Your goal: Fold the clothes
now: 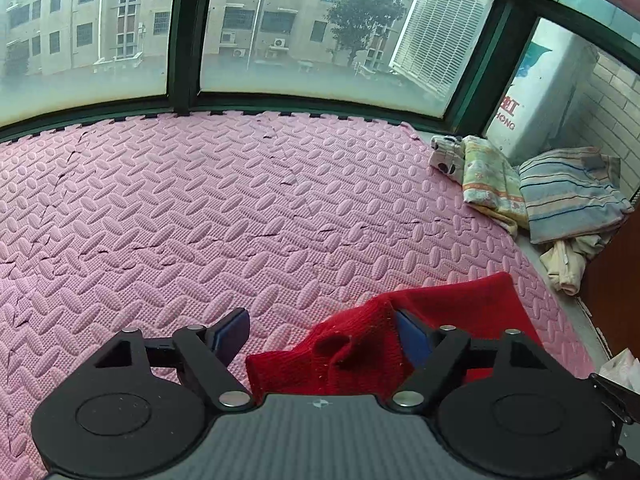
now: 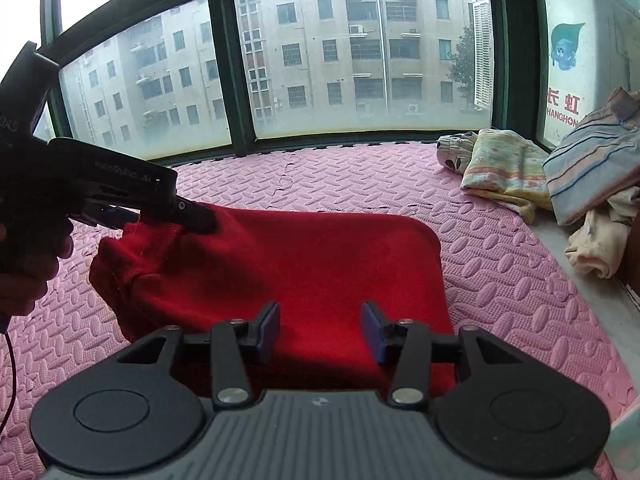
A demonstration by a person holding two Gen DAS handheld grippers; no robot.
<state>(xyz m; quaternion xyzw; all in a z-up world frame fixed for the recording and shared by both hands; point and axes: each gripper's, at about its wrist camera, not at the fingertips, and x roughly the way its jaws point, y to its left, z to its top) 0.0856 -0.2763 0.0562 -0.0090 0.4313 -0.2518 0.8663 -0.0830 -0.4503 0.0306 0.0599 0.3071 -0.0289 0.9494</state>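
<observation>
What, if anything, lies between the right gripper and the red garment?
Nothing visible. The right gripper hangs directly over the red garment with jaws open; only bare cloth lies between them. The folded clothes sit far aside.

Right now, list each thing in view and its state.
Red garment: folded, flat on the mat, one corner bunched.
Left gripper: fingers open, bunched corner between them.
Right gripper: fingers open over the garment's near edge.
Clothes pile: heaped at the mat's far right.
Mat: flat.
</observation>
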